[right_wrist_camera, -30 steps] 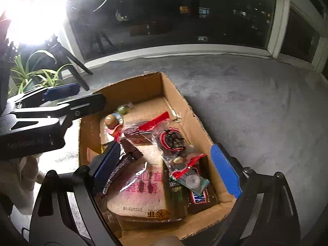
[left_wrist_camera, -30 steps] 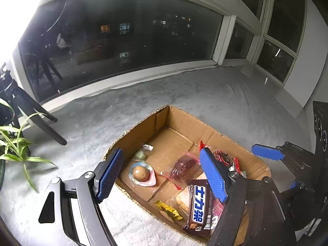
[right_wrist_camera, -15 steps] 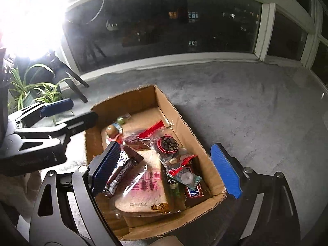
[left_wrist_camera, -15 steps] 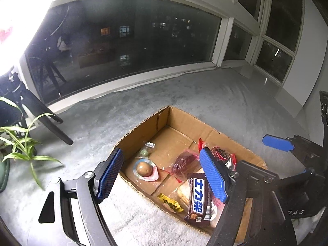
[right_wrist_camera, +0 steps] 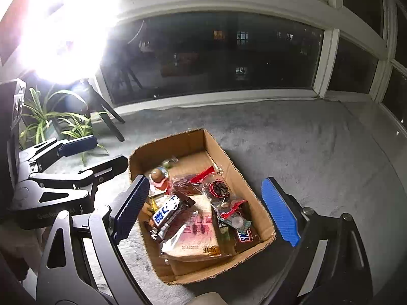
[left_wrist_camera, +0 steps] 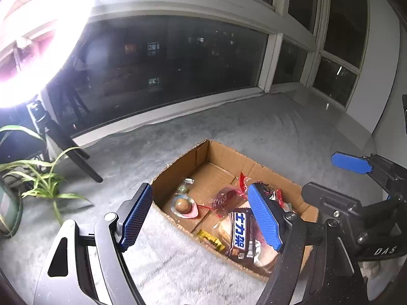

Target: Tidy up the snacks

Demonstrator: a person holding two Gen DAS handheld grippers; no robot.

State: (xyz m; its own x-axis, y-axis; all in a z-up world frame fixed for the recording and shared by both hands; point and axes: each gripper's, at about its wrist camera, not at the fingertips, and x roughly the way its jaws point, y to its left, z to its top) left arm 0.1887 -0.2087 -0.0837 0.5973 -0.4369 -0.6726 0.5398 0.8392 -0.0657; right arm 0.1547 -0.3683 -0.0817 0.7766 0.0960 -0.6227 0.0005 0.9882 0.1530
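My left gripper [left_wrist_camera: 201,218] and right gripper [right_wrist_camera: 206,211] fingers both stand apart, empty, above the open brown cardboard snack box [right_wrist_camera: 239,172].

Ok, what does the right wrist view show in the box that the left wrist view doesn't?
Only the right wrist view shows the Snickers bar and the printing on the bread packet. Only the left wrist view shows the yellow wrapper clearly. Both show the cardboard box, the blue-and-white chocolate bar, the round brown sweet, and both grippers open and empty: left gripper, right gripper.
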